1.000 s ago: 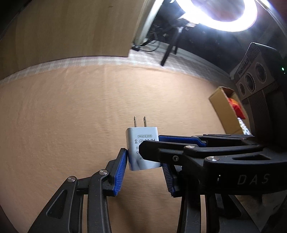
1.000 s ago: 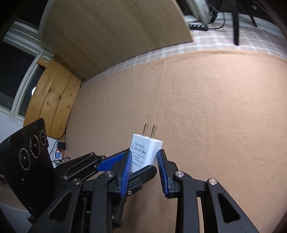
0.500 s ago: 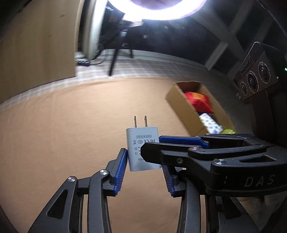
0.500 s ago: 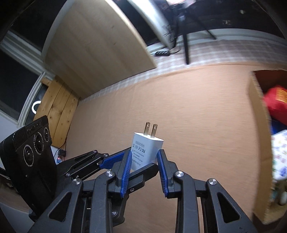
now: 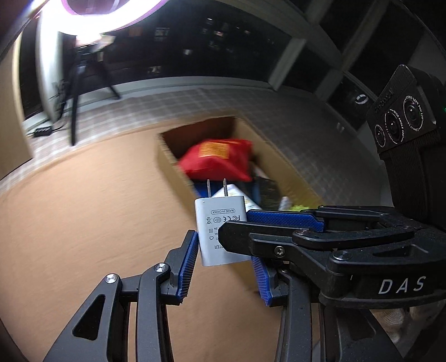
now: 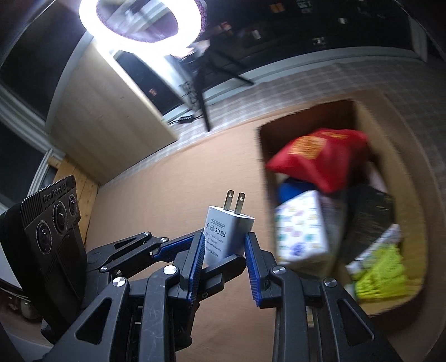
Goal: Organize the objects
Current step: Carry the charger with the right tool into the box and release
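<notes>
A white plug-in charger (image 5: 214, 220) with two metal prongs pointing up is held in the air by both grippers at once. My left gripper (image 5: 223, 247) is shut on its wide sides. The right gripper's fingers (image 5: 281, 218) come across from the right. In the right wrist view my right gripper (image 6: 223, 239) is shut on the charger (image 6: 223, 225) across its thin sides, and the left gripper's fingers (image 6: 172, 247) reach in from the left. An open cardboard box (image 5: 170, 167) lies just beyond the charger, holding a red bag (image 5: 217, 158) and several packets.
The box (image 6: 407, 195) sits on tan carpet (image 5: 83, 222), with a white patterned carton (image 6: 301, 228), a dark packet (image 6: 370, 214) and a yellow-green item (image 6: 382, 275) inside. A ring light (image 6: 142, 19) on a tripod and a wooden panel (image 6: 111, 125) stand behind.
Both grippers carried the charger together across the carpet toward the box, which went from the frame edge to just beyond the prongs. The grip on the charger is unchanged.
</notes>
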